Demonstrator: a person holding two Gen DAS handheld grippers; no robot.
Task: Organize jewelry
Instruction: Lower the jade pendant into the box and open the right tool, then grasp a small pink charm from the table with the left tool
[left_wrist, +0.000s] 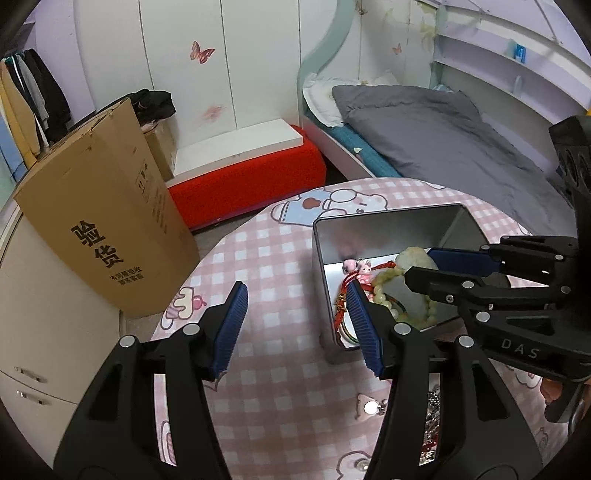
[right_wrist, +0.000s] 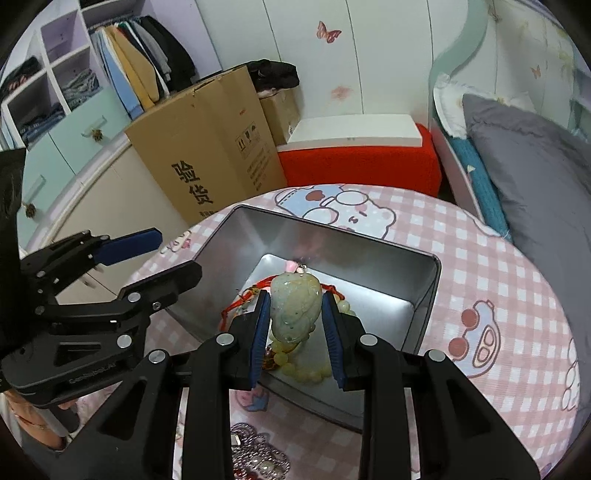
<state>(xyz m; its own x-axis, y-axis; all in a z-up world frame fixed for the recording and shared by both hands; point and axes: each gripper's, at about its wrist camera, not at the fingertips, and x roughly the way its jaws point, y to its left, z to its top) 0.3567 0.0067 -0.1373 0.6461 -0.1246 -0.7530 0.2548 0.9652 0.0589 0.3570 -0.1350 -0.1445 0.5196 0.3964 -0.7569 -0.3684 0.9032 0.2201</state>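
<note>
An open silver tin (left_wrist: 388, 216) (right_wrist: 332, 225) stands on a round table with a pink checked cloth (left_wrist: 280, 387) (right_wrist: 498, 266). In the tin lie a pale bead bracelet (left_wrist: 384, 291) (right_wrist: 314, 369), red cord (left_wrist: 341, 308) and small pink charms (left_wrist: 360, 267). My right gripper (right_wrist: 295, 297) (left_wrist: 419, 264) is shut on a pale green jade pendant (right_wrist: 295, 310) (left_wrist: 412, 256) and holds it upright over the bracelet inside the tin. The left gripper (left_wrist: 295, 291) (right_wrist: 180, 253) stands open with nothing between its fingers, just left of the tin's wall.
A silver chain (right_wrist: 258, 450) (left_wrist: 432, 413) lies on the cloth near the front of the tin. Past the table stand a tall cardboard box (left_wrist: 107, 221) (right_wrist: 207, 155), a red bench (left_wrist: 243, 177) and a bed with a grey quilt (left_wrist: 443, 136). A hand (right_wrist: 37, 424) shows at lower left.
</note>
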